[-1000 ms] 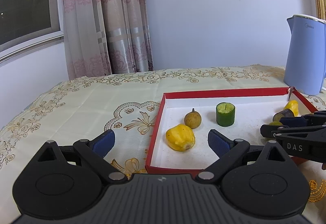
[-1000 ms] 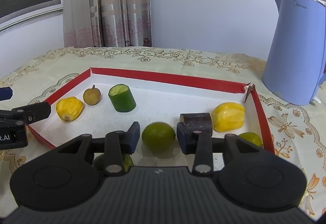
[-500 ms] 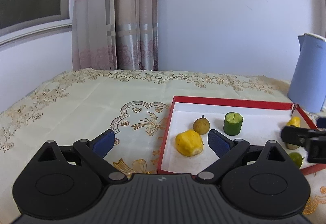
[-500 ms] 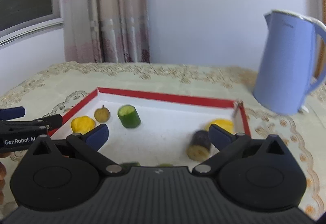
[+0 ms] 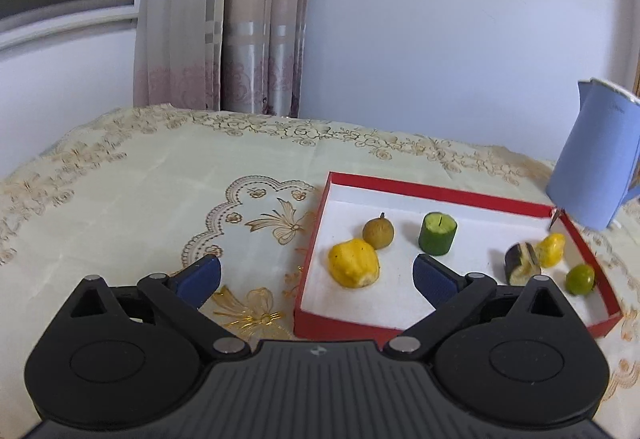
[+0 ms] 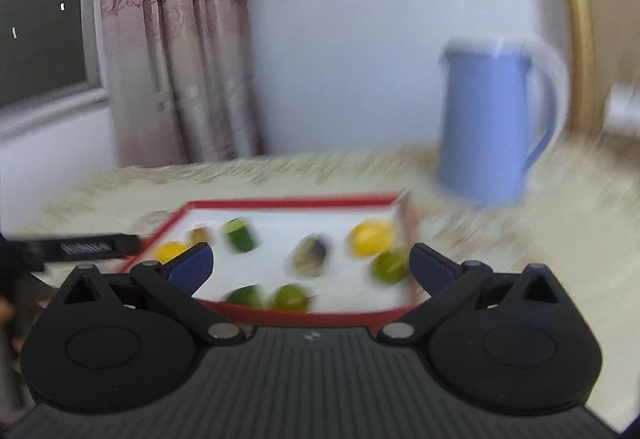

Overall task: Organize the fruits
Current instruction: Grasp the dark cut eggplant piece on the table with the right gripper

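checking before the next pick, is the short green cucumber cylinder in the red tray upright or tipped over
Upright. In the left wrist view the short green cucumber cylinder stands on one flat end on the red tray's white floor, pale cut face up.

Left gripper [image 5: 316,273], right gripper [image 6: 310,265]: black ribbed bodies, blue pads, silver pivot screws.

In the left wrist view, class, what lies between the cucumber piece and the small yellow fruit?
A dark eggplant chunk lies between the cucumber piece and the small yellow fruit, touching or overlapping the fruit.
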The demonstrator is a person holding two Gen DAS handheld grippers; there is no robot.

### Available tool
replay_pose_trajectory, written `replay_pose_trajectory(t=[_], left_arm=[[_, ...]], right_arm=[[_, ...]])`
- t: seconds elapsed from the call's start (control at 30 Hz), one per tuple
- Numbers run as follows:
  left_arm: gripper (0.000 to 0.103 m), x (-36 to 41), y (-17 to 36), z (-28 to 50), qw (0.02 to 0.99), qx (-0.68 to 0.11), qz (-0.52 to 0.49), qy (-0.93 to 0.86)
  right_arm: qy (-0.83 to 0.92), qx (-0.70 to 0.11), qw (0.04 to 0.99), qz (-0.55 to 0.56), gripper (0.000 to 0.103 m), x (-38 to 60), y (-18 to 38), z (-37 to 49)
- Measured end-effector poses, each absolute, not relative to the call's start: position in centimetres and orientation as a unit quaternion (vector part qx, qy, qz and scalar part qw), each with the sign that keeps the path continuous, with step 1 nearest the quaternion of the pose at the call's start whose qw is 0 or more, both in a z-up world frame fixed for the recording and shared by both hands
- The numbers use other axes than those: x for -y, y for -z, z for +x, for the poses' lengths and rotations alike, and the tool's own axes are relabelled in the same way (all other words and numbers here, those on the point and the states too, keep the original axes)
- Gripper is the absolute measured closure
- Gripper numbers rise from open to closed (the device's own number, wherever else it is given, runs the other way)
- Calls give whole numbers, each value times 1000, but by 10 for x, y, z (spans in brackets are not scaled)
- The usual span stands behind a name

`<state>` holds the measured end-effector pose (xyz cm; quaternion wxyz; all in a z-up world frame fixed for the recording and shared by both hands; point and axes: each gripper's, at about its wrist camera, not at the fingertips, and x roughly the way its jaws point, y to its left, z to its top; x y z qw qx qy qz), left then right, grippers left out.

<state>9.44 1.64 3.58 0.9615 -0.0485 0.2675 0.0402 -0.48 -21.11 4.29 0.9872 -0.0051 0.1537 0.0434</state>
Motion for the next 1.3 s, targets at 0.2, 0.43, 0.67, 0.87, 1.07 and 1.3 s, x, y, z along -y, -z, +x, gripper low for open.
replay_pose_trajectory(t=[0.2, 0.43, 0.67, 0.87, 1.07, 1.3], left_arm=[[0, -10, -33, 78, 964, -260, -21, -48], [0, -15, -20, 82, 965, -248, -28, -79], [0, -33, -17, 81, 966, -221, -76, -112], [0, -43, -20, 78, 965, -218, -105, -104], [0, -49, -18, 79, 963, -230, -123, -76], [0, -31, -18, 79, 969, -233, -56, -64]], right_arm=[[-106, -195, 975, 8, 0, 196, -26, -10], [-78, -186, 978, -55, 0, 170, -12, -27], [-112, -207, 971, -28, 0, 166, -5, -16], [-135, -233, 959, -89, 21, 145, 7, -10], [-145, -259, 951, -89, 41, 143, 17, -1], [-160, -272, 945, -80, 66, 143, 20, 4]])
